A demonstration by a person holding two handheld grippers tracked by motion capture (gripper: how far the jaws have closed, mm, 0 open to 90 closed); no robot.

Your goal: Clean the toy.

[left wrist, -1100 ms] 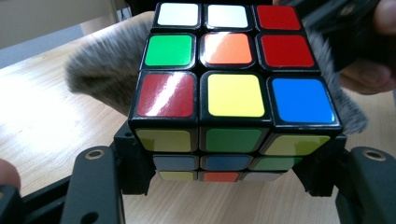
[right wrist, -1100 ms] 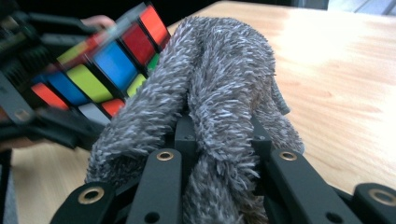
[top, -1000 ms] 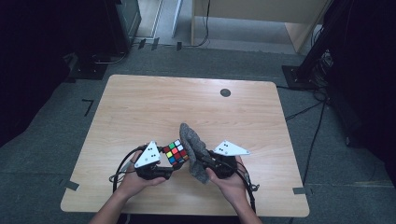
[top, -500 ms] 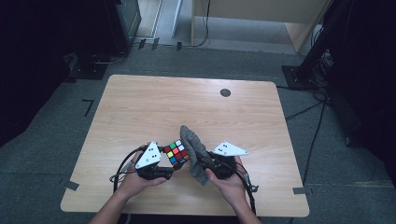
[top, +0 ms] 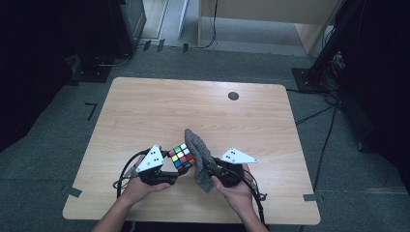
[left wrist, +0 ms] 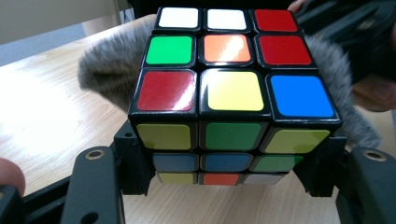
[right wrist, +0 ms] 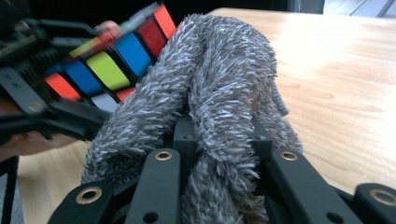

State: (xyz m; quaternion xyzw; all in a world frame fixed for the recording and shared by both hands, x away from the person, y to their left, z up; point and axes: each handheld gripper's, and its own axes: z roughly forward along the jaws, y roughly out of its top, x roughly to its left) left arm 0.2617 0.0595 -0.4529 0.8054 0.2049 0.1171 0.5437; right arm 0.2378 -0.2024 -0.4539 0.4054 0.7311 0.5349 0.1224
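Near table's (top: pixel 145 106) front edge: left gripper (top: pixel 170 170) clamped on puzzle cube (top: pixel 182 156), right gripper (top: pixel 209 169) pinching grey furry cloth (top: pixel 198 157) upright against cube, apparently touching. Forearms entering from below, converging.

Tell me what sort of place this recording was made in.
Probably a lab or workshop set up for recording, not a home: a bare wooden table stands on grey carpet floor, tape marks sit on the floor, and cables run to dark equipment stands.

Each black gripper (top: pixel 170 170) carries a grey three-cornered dotted plate, brass-ringed screw holes and a trailing black cable
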